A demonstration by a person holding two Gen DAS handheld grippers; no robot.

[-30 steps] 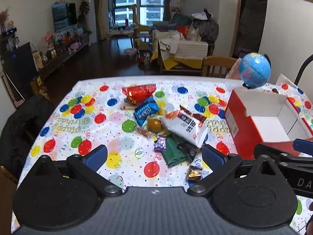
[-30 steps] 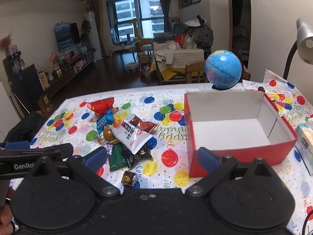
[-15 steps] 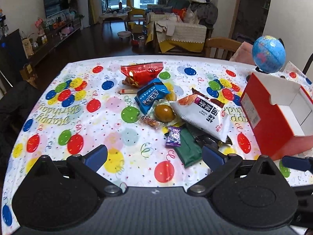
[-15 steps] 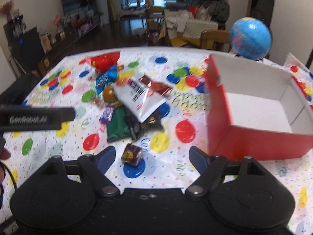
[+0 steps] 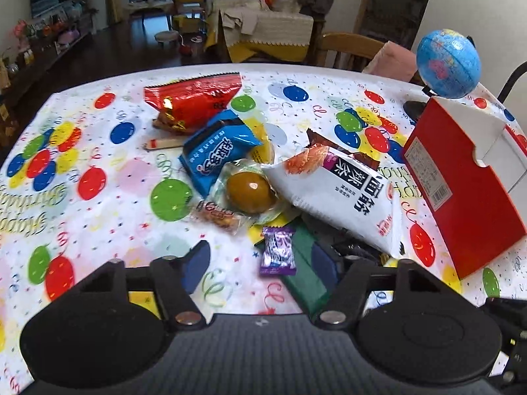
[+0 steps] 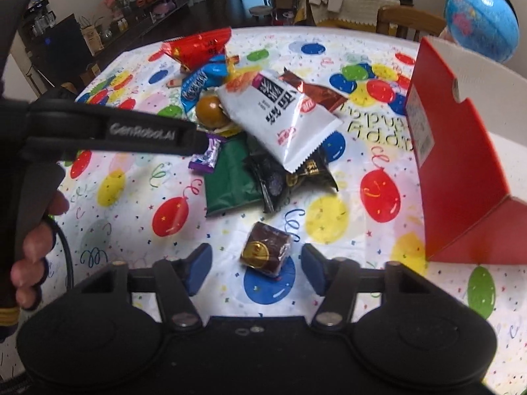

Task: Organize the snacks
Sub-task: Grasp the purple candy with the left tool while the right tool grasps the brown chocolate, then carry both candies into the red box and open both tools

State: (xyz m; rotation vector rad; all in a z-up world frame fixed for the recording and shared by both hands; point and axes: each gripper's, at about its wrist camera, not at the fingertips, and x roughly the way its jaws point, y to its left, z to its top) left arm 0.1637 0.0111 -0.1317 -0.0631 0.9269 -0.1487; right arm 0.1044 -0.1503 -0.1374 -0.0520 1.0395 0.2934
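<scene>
Item: snack sorting, both tongs lowered toward the pile. Change over the last second: both grippers have dropped from a high overview to just above the balloon-print tablecloth (image 5: 108,177), and their openings have narrowed from wide to medium. The right gripper (image 6: 253,265) now brackets the small brown wrapped chocolate (image 6: 266,250), one blue pad on either side, not yet touching it; the left gripper (image 5: 262,265) sits open over the purple candy (image 5: 277,250) and the green packet (image 5: 306,273), holding nothing. Judgement: the first pick is about to begin, nothing yet moved to the red box (image 6: 461,177), which stands to the right of the pile, its white inside seemingly empty where visible. Remaining stock, heaped mid-table: white pouch (image 5: 342,194) with large black Chinese characters and a red logo; blue packet (image 5: 217,153) with white Chinese lettering; red foil bag (image 5: 197,102); vacuum-packed brown egg (image 5: 252,192); black packet (image 6: 296,171) with gold print. Legible writing: "GenRobot.AI" on the left tool's arm in the right view; part of "Happy Birthday" on the cloth; a barcode label on the box side. A blue globe (image 5: 448,64) stands behind the box.
</scene>
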